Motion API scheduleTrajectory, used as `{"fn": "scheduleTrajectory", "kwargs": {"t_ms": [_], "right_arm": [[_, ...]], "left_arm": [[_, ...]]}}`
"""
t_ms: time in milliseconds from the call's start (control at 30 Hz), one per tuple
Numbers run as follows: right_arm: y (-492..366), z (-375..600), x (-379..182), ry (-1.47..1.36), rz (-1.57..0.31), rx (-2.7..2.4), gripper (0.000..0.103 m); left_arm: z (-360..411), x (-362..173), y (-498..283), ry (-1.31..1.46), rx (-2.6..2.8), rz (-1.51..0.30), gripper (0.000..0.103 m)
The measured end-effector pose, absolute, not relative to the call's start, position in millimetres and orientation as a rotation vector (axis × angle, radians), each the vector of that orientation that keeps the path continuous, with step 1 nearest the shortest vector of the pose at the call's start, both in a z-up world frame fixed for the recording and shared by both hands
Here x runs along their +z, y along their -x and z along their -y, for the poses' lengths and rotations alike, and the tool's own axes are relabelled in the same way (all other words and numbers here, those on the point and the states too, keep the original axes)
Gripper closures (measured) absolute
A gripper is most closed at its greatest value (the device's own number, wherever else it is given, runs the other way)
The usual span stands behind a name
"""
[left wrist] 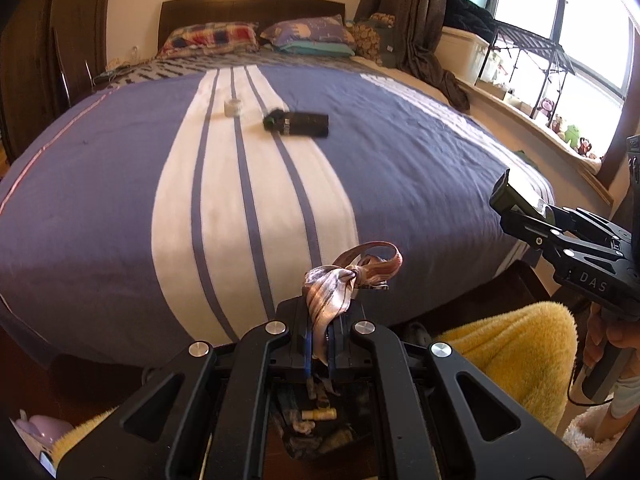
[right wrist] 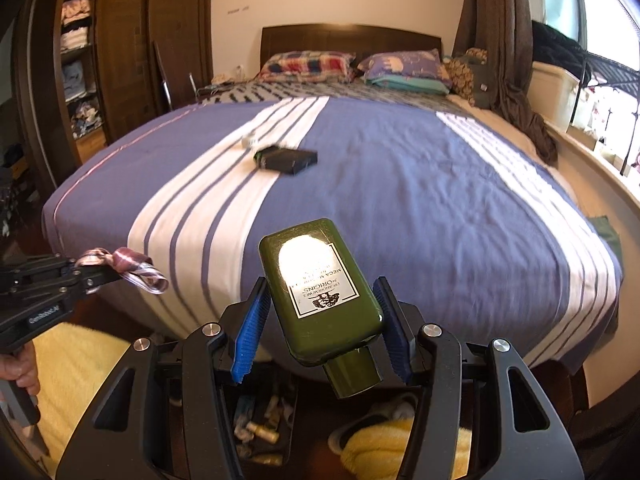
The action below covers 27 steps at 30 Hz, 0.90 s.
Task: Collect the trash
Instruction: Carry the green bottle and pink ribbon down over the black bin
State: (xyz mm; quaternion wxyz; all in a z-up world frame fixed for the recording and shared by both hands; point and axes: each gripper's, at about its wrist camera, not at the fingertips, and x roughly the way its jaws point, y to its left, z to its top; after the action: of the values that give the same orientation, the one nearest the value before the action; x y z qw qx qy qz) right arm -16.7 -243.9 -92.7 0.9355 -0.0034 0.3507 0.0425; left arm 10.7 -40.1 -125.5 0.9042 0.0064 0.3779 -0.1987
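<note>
My left gripper (left wrist: pixel 320 340) is shut on a crumpled pink-and-silver ribbon wrapper (left wrist: pixel 340 284), held above the foot of the bed; it also shows in the right wrist view (right wrist: pixel 128 266). My right gripper (right wrist: pixel 320 328) is shut on a dark green Origins bottle (right wrist: pixel 320 280), cap toward the camera; the bottle also shows in the left wrist view (left wrist: pixel 520 204). A black box (left wrist: pixel 300 122) and a small white jar (left wrist: pixel 233 107) lie on the blue-and-white striped bedspread (left wrist: pixel 400 160). A dark bin with trash (left wrist: pixel 316 420) sits on the floor below the grippers.
Pillows (left wrist: pixel 208 38) lie at the headboard. A yellow fluffy rug (left wrist: pixel 508 352) lies by the bed's foot. A window sill with toys (left wrist: pixel 568 132) and a black rack (left wrist: pixel 532 52) run along the right. A wardrobe (right wrist: pixel 80 60) stands left.
</note>
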Motion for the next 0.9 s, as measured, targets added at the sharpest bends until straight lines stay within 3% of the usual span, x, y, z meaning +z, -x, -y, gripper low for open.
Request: {"fn": "scheduleTrajectory", "kwargs": {"t_ms": [900], "right_arm": [[6.3, 190.1, -269.9, -0.014, -1.099, 0.211, 0.049]], "left_arm": [[24.6, -312.5, -16.3, -0.012, -0.317, -1.166, 0.099]]}}
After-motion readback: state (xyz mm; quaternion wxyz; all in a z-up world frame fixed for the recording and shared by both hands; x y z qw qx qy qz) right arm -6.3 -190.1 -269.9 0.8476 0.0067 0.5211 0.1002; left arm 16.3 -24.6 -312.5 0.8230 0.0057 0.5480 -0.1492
